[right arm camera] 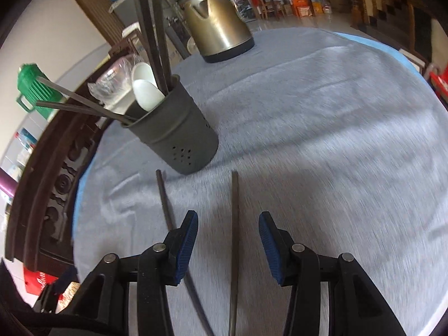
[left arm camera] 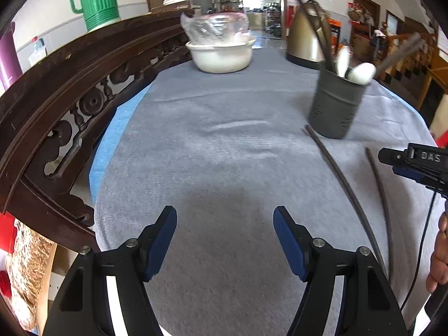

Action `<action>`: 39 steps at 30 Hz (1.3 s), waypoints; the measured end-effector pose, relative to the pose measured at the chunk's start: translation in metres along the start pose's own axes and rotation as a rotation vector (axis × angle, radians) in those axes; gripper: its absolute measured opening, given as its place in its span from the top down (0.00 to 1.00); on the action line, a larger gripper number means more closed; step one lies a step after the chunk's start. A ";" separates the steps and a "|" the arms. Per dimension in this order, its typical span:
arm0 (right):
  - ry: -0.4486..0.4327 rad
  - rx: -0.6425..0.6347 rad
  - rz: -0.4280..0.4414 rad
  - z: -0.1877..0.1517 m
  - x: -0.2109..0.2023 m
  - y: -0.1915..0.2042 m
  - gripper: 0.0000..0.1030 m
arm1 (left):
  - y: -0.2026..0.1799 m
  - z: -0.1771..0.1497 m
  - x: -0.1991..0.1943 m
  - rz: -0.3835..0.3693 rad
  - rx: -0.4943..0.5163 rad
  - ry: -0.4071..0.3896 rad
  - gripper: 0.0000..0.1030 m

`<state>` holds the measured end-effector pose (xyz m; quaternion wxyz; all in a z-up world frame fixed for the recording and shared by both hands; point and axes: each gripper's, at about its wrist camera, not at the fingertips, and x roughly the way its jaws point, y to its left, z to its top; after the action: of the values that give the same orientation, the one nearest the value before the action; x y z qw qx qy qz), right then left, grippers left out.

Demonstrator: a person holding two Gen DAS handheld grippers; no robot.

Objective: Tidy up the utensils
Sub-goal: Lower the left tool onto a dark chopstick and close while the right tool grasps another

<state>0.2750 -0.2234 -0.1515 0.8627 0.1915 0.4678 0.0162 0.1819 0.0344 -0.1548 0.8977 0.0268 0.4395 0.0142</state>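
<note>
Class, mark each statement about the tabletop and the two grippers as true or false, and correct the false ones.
1. The dark grey perforated utensil holder stands upright on the grey tablecloth. True.
2. The two dark chopsticks on the cloth, one and the other, lie crossed over each other. False: they lie apart, side by side.
3. The right gripper is open, with one loose chopstick between its fingers. True.
4. The left gripper is shut on a white spoon. False: it is open and empty; the white spoons sit in the holder.
5. The brass-coloured metal kettle lies on its side. False: it stands upright.
</note>
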 end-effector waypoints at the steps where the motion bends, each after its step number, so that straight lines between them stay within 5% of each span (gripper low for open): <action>1: 0.005 -0.009 -0.021 0.004 0.006 0.003 0.55 | 0.002 0.002 0.003 0.001 -0.008 0.007 0.30; 6: 0.085 -0.042 -0.118 0.018 0.039 0.010 0.63 | 0.005 0.012 0.012 -0.007 -0.022 0.031 0.30; 11: 0.093 -0.107 -0.156 0.015 0.042 0.013 0.91 | -0.008 0.037 0.017 -0.044 -0.002 0.029 0.30; 21: 0.061 -0.056 -0.218 0.013 0.019 -0.042 0.93 | -0.064 0.076 0.054 -0.162 0.038 0.110 0.30; 25: 0.062 -0.022 -0.159 0.013 0.015 -0.055 0.93 | -0.082 0.078 0.069 -0.192 0.037 0.155 0.30; 28: 0.064 -0.032 -0.144 0.013 0.014 -0.058 0.93 | -0.094 0.078 0.077 -0.194 0.052 0.165 0.38; 35: 0.061 -0.008 -0.082 0.013 0.011 -0.072 0.93 | -0.112 0.074 0.087 -0.214 0.117 0.157 0.84; 39: 0.058 0.001 -0.064 0.008 0.007 -0.071 0.93 | -0.112 0.068 0.083 -0.243 0.176 0.135 0.84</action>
<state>0.2747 -0.2903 -0.1783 0.8489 0.1762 0.4983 -0.0060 0.2871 -0.0754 -0.1852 0.8553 0.0509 0.4985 -0.1315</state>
